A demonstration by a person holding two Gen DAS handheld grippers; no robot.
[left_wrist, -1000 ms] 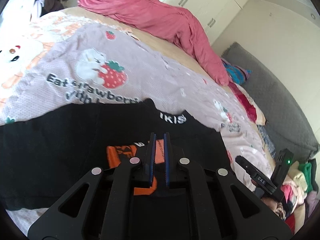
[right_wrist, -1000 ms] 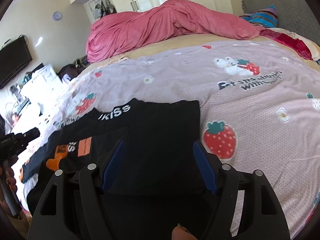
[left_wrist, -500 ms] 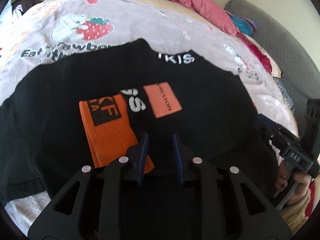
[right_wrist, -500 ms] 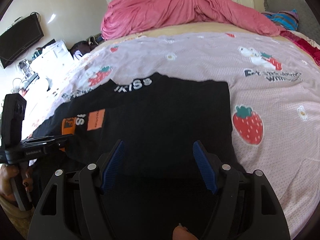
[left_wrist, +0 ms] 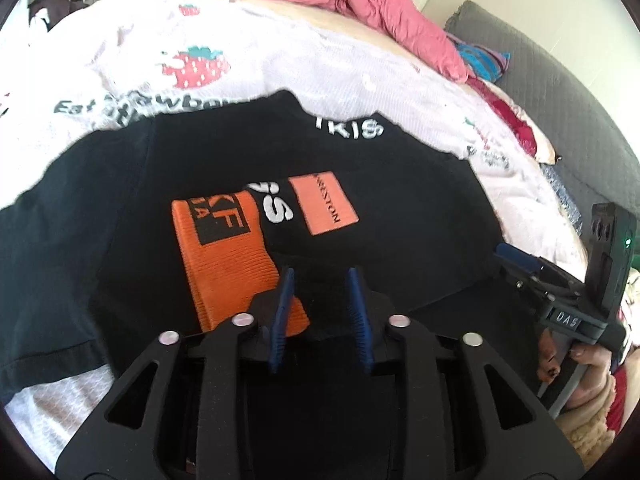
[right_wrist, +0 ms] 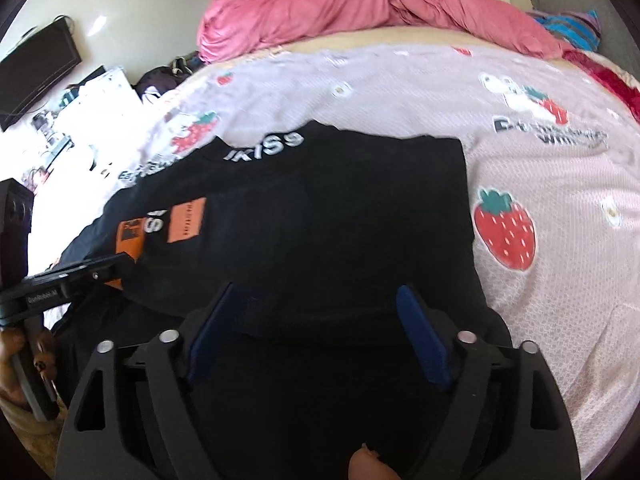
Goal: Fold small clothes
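A black T-shirt (left_wrist: 400, 184) with white collar lettering and orange patches lies on the bed, one sleeve with an orange cuff (left_wrist: 228, 256) folded over its chest. It also shows in the right wrist view (right_wrist: 360, 220). My left gripper (left_wrist: 320, 280) is open, its blue fingers just above the near black fabric beside the orange cuff, holding nothing. My right gripper (right_wrist: 320, 300) is wide open over the shirt's lower part. The right gripper also shows in the left wrist view (left_wrist: 520, 260), and the left gripper in the right wrist view (right_wrist: 116, 264).
The bed has a pink strawberry-print sheet (right_wrist: 540, 184). A bunched pink duvet (right_wrist: 360, 4) lies at the far end. A grey sofa (left_wrist: 560, 92) with clothes stands to the right, and a TV (right_wrist: 36, 68) with cluttered surfaces to the left.
My left gripper opened from shut and came down nearer the shirt. The orange-cuffed sleeve now lies folded across the chest. My right gripper stayed wide open and shifted slightly.
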